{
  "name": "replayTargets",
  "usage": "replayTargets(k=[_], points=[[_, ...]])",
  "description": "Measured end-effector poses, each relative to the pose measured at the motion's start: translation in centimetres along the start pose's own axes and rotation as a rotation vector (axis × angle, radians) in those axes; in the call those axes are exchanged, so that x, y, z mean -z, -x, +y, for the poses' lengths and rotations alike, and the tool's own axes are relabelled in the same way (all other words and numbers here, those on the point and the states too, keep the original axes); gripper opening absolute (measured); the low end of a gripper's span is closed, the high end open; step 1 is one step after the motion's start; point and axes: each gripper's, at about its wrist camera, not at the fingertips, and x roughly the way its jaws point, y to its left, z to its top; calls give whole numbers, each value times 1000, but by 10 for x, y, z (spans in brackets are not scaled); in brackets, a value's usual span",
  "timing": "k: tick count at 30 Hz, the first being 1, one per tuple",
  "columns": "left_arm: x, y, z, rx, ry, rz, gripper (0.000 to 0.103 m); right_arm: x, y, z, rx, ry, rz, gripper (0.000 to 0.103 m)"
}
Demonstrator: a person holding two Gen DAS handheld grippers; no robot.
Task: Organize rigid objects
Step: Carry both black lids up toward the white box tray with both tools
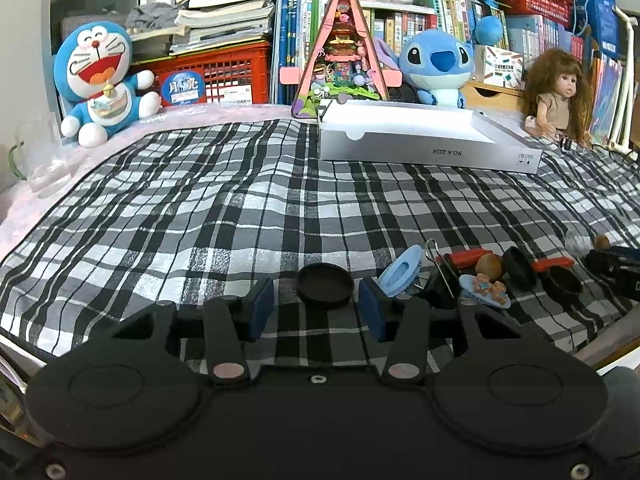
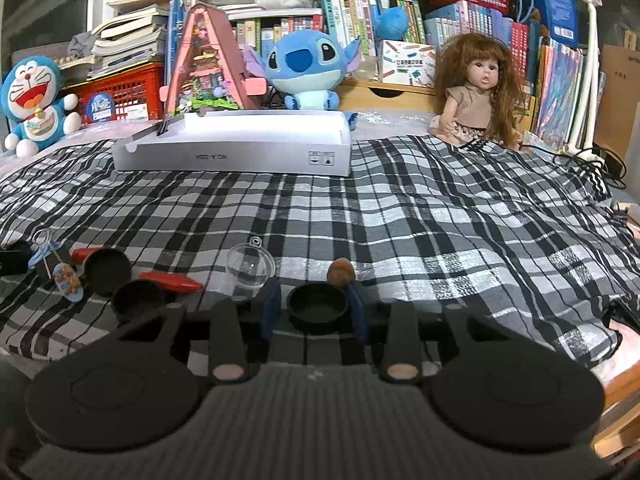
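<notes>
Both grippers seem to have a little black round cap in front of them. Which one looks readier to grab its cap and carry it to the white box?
Probably the right gripper: its blue pads already flank its black round plastic cap. The left gripper is open with its cap just beyond the fingertips. The white cardboard box lies ahead of both.

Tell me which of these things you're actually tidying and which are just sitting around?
Part of the job: black caps, red pieces, clear ball, blue lid, white box.
Just lying about: Doraemon plush, Stitch plush, doll, books.
</notes>
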Motion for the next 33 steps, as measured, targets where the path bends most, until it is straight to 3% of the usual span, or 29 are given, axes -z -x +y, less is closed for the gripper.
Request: replayTargets(k=[11,15,18,22,24,33], points=[[1,-3,-6,-10,2,-20,45,2,1,4,-5,15,-8,54],[-1,-2,-7,-12,7,-30,30,4,1,6,7,23,-21,56],[-2,-3,-6,-5,13,-26,30,6,3,7,36,27,-41,62],[-3,-3,-5,-3,21,-26,30,10,6,5,39,17,-49,62],[-5,-2,-5,4,27,-26,30,9,8,5,31,9,-47,38],[-30,2,-5,49,34,-29,30,-5,13,0,-14,-26,-46,37]])
